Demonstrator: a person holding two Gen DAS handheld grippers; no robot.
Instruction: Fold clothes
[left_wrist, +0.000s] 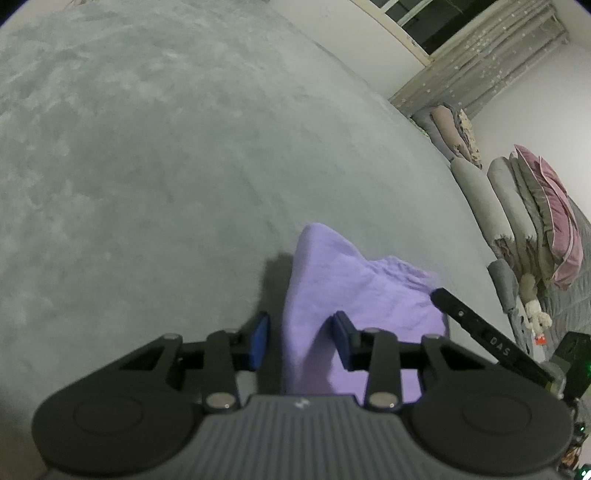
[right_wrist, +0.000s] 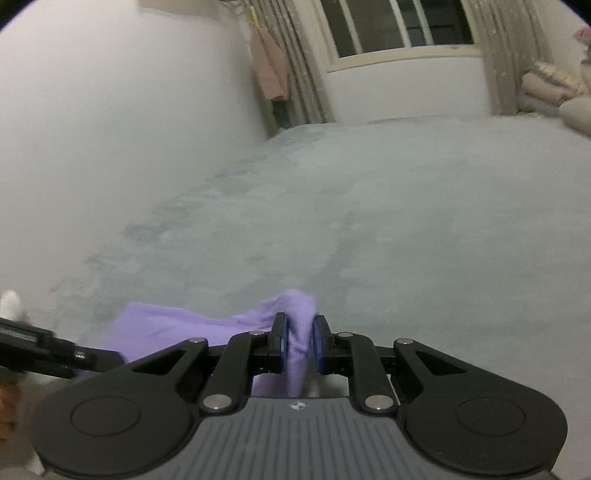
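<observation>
A light purple garment (left_wrist: 351, 280) lies bunched on a grey plush surface (left_wrist: 147, 166). In the left wrist view a raised fold of it stands between the blue pads of my left gripper (left_wrist: 301, 338). The right pad touches the fold, and a gap shows beside the left pad, so the jaws are open. In the right wrist view my right gripper (right_wrist: 299, 341) is shut on a corner of the purple garment (right_wrist: 166, 321), which peaks up between its pads. The right gripper's black finger (left_wrist: 472, 325) reaches in over the cloth's right edge.
Rolled grey and pink pillows and bedding (left_wrist: 517, 206) line the right edge of the plush surface. A window (right_wrist: 391, 26) with curtains and a hanging pink garment (right_wrist: 269, 70) stand beyond the far end. A pale wall (right_wrist: 92, 110) runs along the left.
</observation>
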